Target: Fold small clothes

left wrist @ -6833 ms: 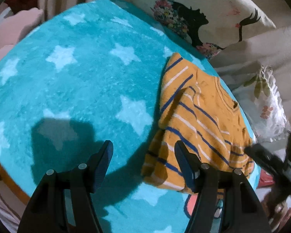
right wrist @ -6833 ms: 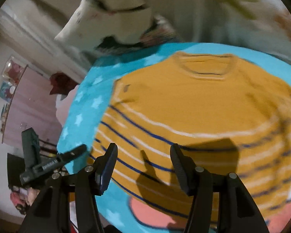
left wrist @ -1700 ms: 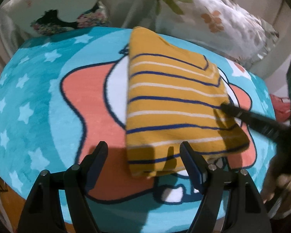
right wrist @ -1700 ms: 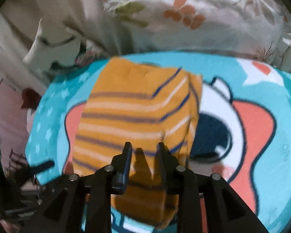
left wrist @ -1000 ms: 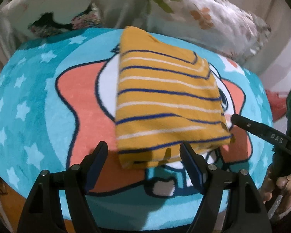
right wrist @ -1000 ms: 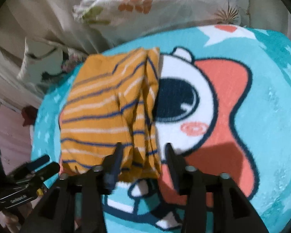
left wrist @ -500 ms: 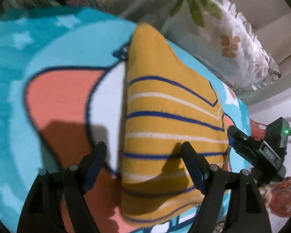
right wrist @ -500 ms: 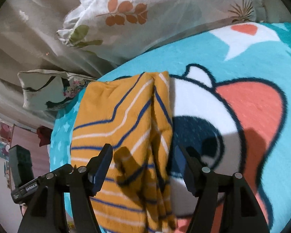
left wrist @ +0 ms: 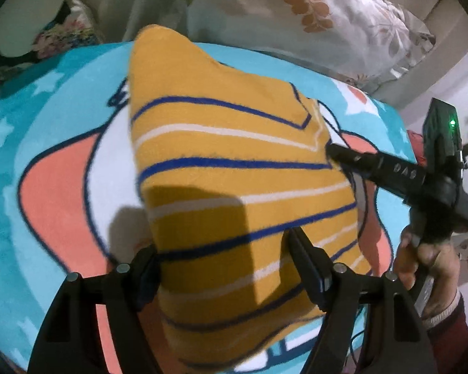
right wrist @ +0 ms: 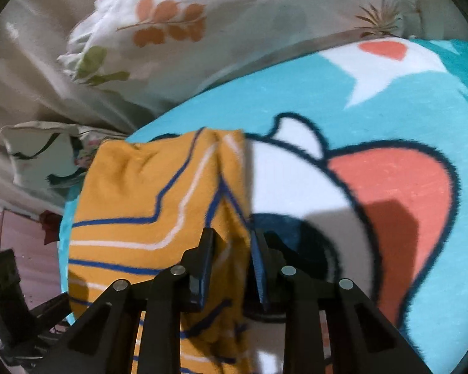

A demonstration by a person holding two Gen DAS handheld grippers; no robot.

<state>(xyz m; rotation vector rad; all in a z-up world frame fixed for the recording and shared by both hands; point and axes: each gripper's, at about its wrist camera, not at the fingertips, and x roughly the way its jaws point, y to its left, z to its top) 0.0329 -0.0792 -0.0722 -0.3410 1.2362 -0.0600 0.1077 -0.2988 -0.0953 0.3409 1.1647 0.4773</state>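
A folded mustard-yellow shirt with blue and white stripes [left wrist: 227, 187] lies on a turquoise cartoon blanket [left wrist: 46, 187]. My left gripper [left wrist: 224, 255] is open, with its fingers straddling the shirt's near edge. My right gripper [right wrist: 232, 261] is closed on the shirt's [right wrist: 146, 202] right-hand folded edge, with cloth between its fingers. The right gripper also shows in the left wrist view [left wrist: 337, 151], at the shirt's right side. The left gripper [right wrist: 31, 318] is visible at the lower left of the right wrist view.
Floral white pillows [left wrist: 312, 25] lie along the far edge of the blanket [right wrist: 390, 171]. Another pillow with a dark print [right wrist: 40, 155] lies at the far left. The blanket's edge drops off on the right side in the left wrist view.
My right gripper has closed from open onto the shirt's right edge. My left gripper has moved in so its open fingers reach the shirt's near edge.
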